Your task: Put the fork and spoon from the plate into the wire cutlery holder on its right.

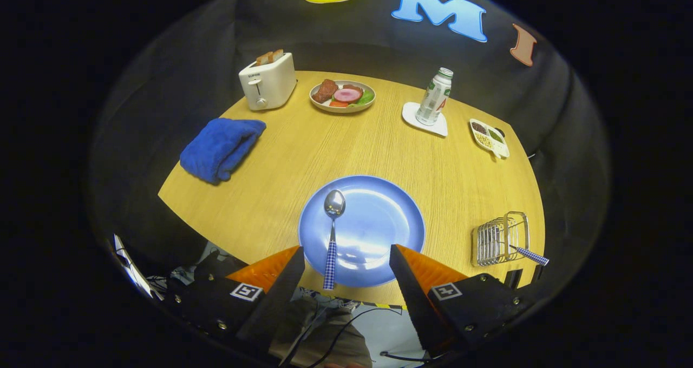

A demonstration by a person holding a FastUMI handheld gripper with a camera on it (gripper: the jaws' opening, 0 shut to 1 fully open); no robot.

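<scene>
the tongs [346, 265] stand wide and hold nothing; the spoon [332, 232] lies on the plate [390, 216] between them, handle over the near rim; a checked handle [529, 255] already leans out of the wire cutlery holder [498, 239]; the thin handle may slip when pinched, or the plate skid on the table [303, 157].

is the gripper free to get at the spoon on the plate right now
Probably yes. The gripper is open, and the spoon lies on the plate with its handle between the fingers, nearer the left one. Nothing lies over or against it. The holder already has a checked handle sticking out.
</scene>
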